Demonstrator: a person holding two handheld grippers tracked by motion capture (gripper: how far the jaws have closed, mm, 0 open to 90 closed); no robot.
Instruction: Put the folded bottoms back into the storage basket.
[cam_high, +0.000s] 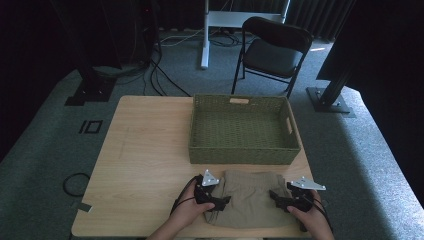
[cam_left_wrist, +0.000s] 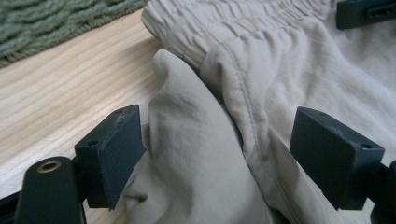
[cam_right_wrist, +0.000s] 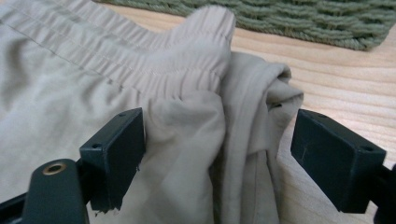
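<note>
- Shorts (cam_high: 250, 197), beige and folded, lie at the near edge of the bench (cam_high: 145, 150), waistband toward the green woven basket (cam_high: 244, 129) that stands just behind them, apart from them by a strip of bare wood.
- Left gripper (cam_high: 223, 201) sits at the left side of the shorts with its jaws spread; in the left gripper view a raised fold of cloth (cam_left_wrist: 196, 154) stands between them, and the near pad seems to brush it while the other pad stands off. If the jaws shut from here they may catch only that top fold, and the layers beneath would sag open on a lift.
- Right gripper (cam_high: 274, 196) sits at the right side, jaws likewise spread around a bunched edge (cam_right_wrist: 247, 140) of cloth, with a clear gap to the far pad. The bunch is thick and uneven, so a shallow bite could slip off it.
- Both grips look set at different depths into the cloth. Should one side hold and the other let go, I judge the fold would swing down and come undone.
- Waistband (cam_left_wrist: 243, 18) lies nearest the basket; a low carry could drag it against the front wall of the basket and push the basket toward the far edge of the bench, or leave the shorts hanging over the rim.
- Cables trailing by the hands at the near edge could snag the cloth.
</note>
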